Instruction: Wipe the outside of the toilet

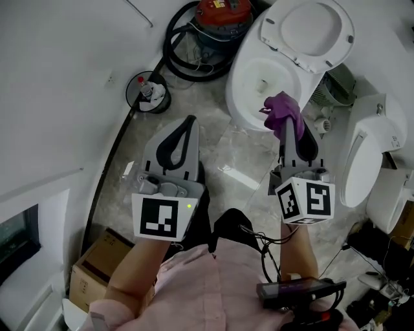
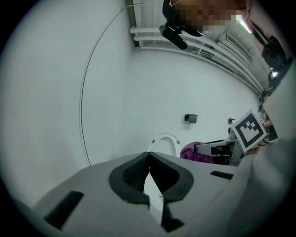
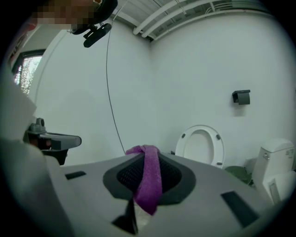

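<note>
We stand over the toilet (image 1: 240, 77), whose seat (image 1: 310, 29) is tipped up against the wall behind it, leaving the bowl open. Our right gripper (image 1: 289, 129) points toward the near rim of the bowl, its fingers clamped on a purple cloth (image 1: 283, 111). In the right gripper view the cloth (image 3: 150, 180) runs as a strip between the fingers and folds over their tips, with the raised seat (image 3: 200, 146) just to the right beyond it. From the head view the cloth overlaps the rim at the bowl's front, but we cannot tell whether it touches the porcelain. Our left gripper (image 1: 187, 123) hangs over the floor (image 1: 213, 161) to the left of the bowl, well apart from the toilet. In the left gripper view its fingers (image 2: 134, 173) meet at the tips with nothing between them, and the cloth (image 2: 192, 152) shows off to the right, beside the seat (image 2: 165, 144). A red vacuum (image 1: 223, 16) with a coiled black hose (image 1: 173, 52) sits at the wall behind the toilet, and a small black bin (image 1: 149, 94) stands on the floor to its left. A cardboard box (image 1: 97, 268) lies at the lower left by our arm. A small dark holder (image 3: 241, 97) is fixed to the wall above the seat.
</note>
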`<state>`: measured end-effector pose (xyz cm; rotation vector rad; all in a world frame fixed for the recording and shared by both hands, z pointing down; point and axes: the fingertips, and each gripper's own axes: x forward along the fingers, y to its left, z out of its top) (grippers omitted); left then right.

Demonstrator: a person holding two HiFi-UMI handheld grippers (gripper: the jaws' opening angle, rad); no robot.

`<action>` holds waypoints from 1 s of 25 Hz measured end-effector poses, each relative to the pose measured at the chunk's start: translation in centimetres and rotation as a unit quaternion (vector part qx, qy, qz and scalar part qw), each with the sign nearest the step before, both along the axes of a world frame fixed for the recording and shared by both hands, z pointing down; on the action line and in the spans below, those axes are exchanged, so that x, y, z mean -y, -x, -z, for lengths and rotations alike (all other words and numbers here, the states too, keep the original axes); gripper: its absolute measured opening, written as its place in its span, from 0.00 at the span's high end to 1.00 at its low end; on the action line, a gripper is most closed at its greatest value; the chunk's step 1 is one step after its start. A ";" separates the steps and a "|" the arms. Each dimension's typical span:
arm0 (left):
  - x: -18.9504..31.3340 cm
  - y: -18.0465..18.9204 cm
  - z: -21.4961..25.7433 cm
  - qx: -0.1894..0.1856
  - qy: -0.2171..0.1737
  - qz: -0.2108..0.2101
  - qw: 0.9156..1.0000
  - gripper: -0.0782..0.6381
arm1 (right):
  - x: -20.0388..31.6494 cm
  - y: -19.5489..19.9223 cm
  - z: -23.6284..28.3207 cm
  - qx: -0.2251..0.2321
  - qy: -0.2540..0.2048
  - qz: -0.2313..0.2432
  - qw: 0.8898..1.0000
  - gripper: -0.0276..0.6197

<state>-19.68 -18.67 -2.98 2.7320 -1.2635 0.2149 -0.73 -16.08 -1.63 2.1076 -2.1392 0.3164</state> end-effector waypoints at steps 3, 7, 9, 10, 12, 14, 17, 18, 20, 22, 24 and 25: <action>-0.4 -0.5 -4.1 -0.008 -0.006 -0.002 1.000 0.88 | -0.5 0.7 -4.9 0.005 -0.002 0.005 1.000 0.86; -0.6 -0.6 -9.1 -0.022 -0.016 -0.003 1.000 0.88 | -1.6 2.1 -10.7 0.018 -0.006 0.012 1.000 0.86; -0.5 -0.8 -11.5 -0.020 -0.036 -0.007 0.999 0.88 | -2.1 2.8 -13.8 0.022 -0.005 0.013 1.000 0.86; -0.5 -0.9 -12.8 -0.019 -0.043 -0.009 0.999 0.88 | -2.4 3.2 -15.5 0.025 -0.002 0.013 1.000 0.86; -0.4 -1.2 -15.5 -0.018 -0.051 -0.013 0.998 0.88 | -2.8 3.9 -19.2 0.031 0.003 0.016 0.999 0.86; -0.1 -1.5 -18.3 -0.019 -0.059 -0.018 0.998 0.88 | -3.0 4.6 -22.9 0.033 0.005 0.019 0.999 0.86; 0.4 -1.9 -22.4 -0.020 -0.069 -0.029 0.997 0.88 | -2.9 5.3 -28.1 0.038 0.006 0.011 0.999 0.86; 0.7 -1.9 -23.6 -0.021 -0.071 -0.031 0.997 0.88 | -2.7 5.4 -29.7 0.039 0.006 0.006 0.999 0.86; 1.2 -1.7 -25.7 -0.024 -0.073 -0.033 0.996 0.88 | -2.3 5.8 -32.4 0.038 0.006 -0.001 0.999 0.86; 1.8 -1.4 -27.3 -0.027 -0.077 -0.035 0.996 0.88 | -1.6 6.1 -34.5 0.037 0.003 -0.006 0.999 0.86; 2.4 -1.0 -28.6 -0.029 -0.081 -0.035 0.996 0.88 | -0.9 6.7 -36.3 0.038 -0.002 -0.010 0.999 0.86; 2.7 -0.8 -29.3 -0.031 -0.083 -0.034 0.996 0.88 | -0.5 7.0 -37.2 0.038 -0.004 -0.011 0.999 0.86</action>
